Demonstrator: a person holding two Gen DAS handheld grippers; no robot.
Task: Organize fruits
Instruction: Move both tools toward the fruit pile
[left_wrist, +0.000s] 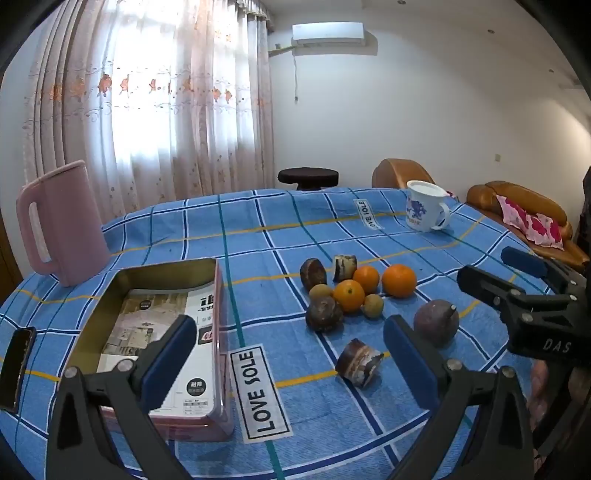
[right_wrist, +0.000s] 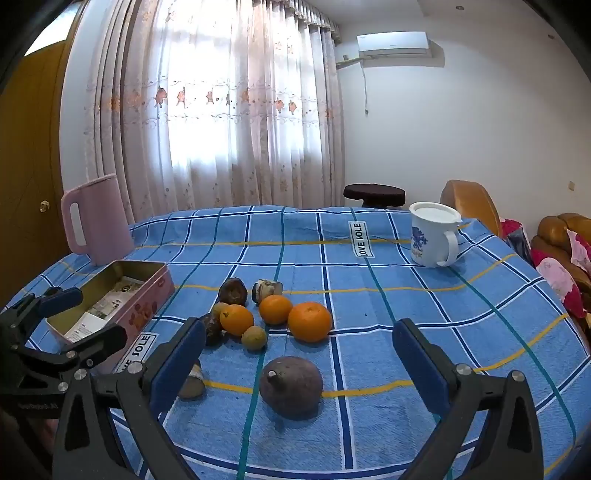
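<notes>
Your left gripper (left_wrist: 290, 354) is hovering low over the table (left_wrist: 424, 236), jaws spread wide and pinching nothing. Its left finger is hanging over the tin (left_wrist: 159, 273), which is sitting open with printed papers inside, and its right finger is standing just beside a striped chunk (left_wrist: 359, 362) lying on the blue checked cloth.

Your right gripper (right_wrist: 299, 354) is also holding its jaws spread, empty, and it is facing the purple fruit (right_wrist: 291, 386), which is lying alone on the cloth between the two fingers but touching neither.

The rest of the fruit is clustering mid-table. Three oranges (right_wrist: 309, 321) are sitting together, the largest one farthest right. Two small yellow-green fruits (right_wrist: 254, 337) are nestling against them. Two dark wrinkled fruits (right_wrist: 232, 291) are sitting on the tin side of the pile, one behind the oranges and one partly hidden by your right gripper's left finger. A second striped chunk (right_wrist: 266, 288) is resting at the back of the group.

Everything is lying on the cloth, outside the tin.

A pink jug (left_wrist: 61, 225) is standing behind the tin at the far left, and a white mug (left_wrist: 424, 208) with a blue print is standing well apart at the far right. From the left wrist view, your right gripper is showing at the right edge.
</notes>
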